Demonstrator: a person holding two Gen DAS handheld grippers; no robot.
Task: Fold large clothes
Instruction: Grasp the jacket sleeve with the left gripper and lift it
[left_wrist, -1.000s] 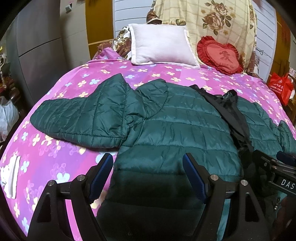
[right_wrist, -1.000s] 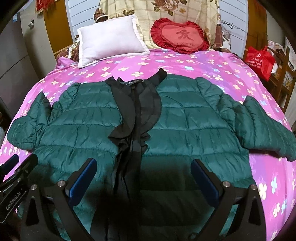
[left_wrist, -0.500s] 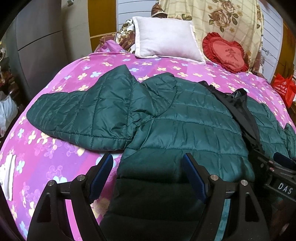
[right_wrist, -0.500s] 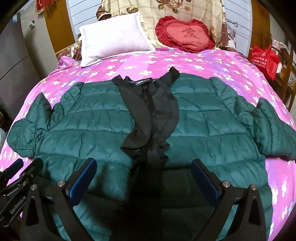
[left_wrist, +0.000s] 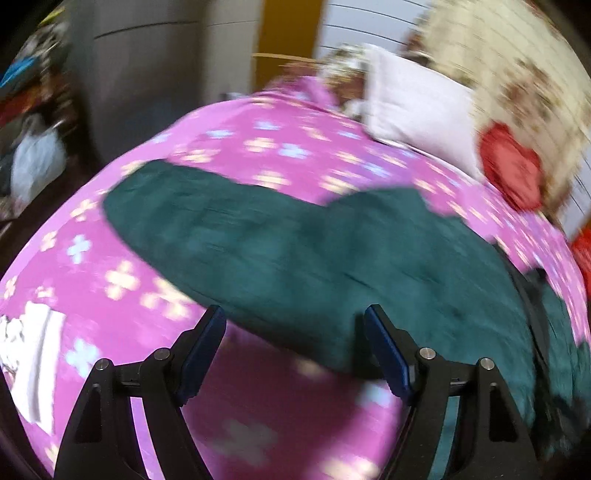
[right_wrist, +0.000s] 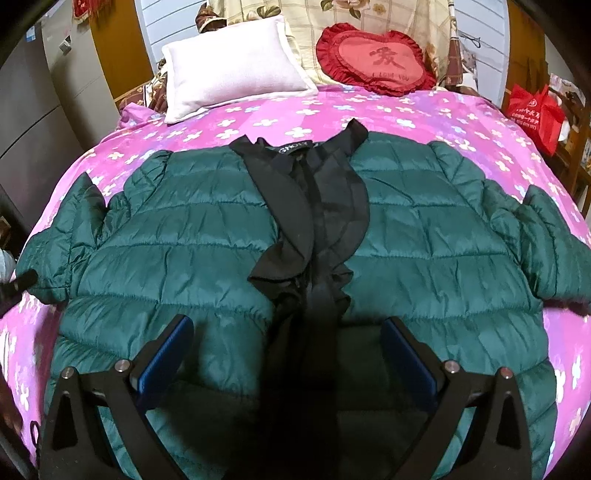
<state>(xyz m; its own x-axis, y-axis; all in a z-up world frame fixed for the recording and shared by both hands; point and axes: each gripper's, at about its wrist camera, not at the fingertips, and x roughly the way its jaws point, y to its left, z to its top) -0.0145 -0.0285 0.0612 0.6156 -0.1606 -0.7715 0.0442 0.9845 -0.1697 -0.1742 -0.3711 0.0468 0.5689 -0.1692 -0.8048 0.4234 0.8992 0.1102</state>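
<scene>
- Nearest me, the right gripper (right_wrist: 288, 354) hangs over the lower front of the green puffer jacket (right_wrist: 192, 236), its 2 blue-padded jaws spread wide with nothing pinched between them.
- The left gripper (left_wrist: 295, 350) is also spread apart and empty, poised above the pink flowered bedspread (left_wrist: 277, 435) just at the lower edge of the jacket's sleeve (left_wrist: 207, 229).
- The jacket lies flat, front up, across the middle of the bed: dark green, quilted in horizontal bands, both sleeves stretched out to the sides.
- A black ruffled trim (right_wrist: 314, 206) runs down its centre from the collar, wider near the top and narrowing toward the hem.
- Bare bedspread shows on both sides of the jacket and beyond the collar, so there is open room around it; the right sleeve's cuff lies close to the bed's edge.
- Further back sit a white pillow (right_wrist: 232, 70) and a red heart cushion (right_wrist: 376, 59), well apart from the jacket.
- A red bag (right_wrist: 535, 110) stands off the bed on the right.
- The left wrist view is smeared with blur, so quilting and flower shapes are hard to read there.
- The jacket's hem is cut off beneath the right gripper.
</scene>
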